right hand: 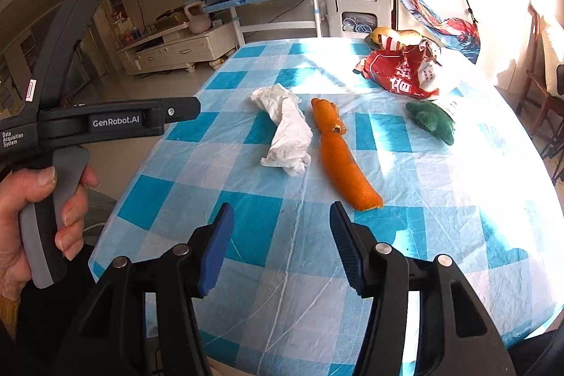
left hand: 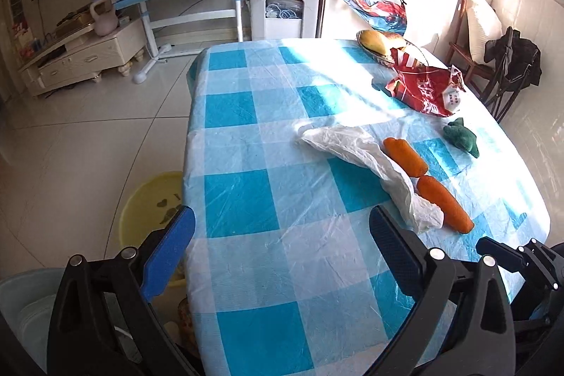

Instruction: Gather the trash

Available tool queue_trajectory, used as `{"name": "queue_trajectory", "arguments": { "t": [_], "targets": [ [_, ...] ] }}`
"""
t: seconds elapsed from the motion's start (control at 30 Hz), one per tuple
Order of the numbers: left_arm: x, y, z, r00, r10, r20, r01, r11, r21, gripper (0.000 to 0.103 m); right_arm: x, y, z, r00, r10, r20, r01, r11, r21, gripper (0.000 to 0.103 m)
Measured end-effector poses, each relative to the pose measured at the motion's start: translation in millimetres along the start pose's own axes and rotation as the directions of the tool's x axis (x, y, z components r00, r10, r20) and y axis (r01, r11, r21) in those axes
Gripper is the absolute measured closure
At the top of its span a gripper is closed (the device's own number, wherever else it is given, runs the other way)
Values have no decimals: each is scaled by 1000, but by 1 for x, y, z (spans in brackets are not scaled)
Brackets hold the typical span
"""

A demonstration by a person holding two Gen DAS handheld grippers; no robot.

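Ahead of my right gripper (right hand: 282, 245), its jaws gaping empty, orange peel (right hand: 343, 161) and crumpled tissue (right hand: 287, 133) are lying; my left gripper (left hand: 282, 256) is hovering open too.

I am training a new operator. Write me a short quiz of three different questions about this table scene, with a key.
1. True or false: the right gripper is shut on the tissue.
2. Which lies nearest the right gripper: A the red bag, B the orange peel, C the green toy?
3. Fill in: beside the table, on the floor, stands a yellow ____.

Key: 1 false, both grippers are open and hold nothing (left gripper); 2 B; 3 basin.
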State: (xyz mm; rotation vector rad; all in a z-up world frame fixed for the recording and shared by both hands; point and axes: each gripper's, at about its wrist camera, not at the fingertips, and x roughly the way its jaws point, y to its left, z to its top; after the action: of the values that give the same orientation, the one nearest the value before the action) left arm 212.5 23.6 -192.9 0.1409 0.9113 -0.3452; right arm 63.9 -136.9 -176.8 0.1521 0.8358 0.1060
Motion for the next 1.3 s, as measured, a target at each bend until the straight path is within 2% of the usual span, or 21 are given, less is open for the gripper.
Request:
{"name": "queue_trajectory", "arguments": {
  "t": [0.1,0.2,0.5,0.8,1.3],
  "targets": [
    [19,-20,-6,998,-19,-57,19,1000,2,7,0,-13,-2,1000,-24,-2,24,999,34,44],
    [38,-28,-9,994,-31,-106,27,999,-36,7,-2,-23,-3,999,-40,8,39,998,55,39],
    [53,-45,2,991,95,-90,-99,994,-44,7,-2,-47,-9,998,-62,10,60,992,112,36],
    [55,-49,4,990,128,-62,-133,988,-83,7,-3,-43,-14,996,-86,24,83,991,108,30],
    [54,-48,4,990,127,-58,-131,988,-83,7,-3,-42,-14,995,-93,24,90,988,124,25]
  ]
}}
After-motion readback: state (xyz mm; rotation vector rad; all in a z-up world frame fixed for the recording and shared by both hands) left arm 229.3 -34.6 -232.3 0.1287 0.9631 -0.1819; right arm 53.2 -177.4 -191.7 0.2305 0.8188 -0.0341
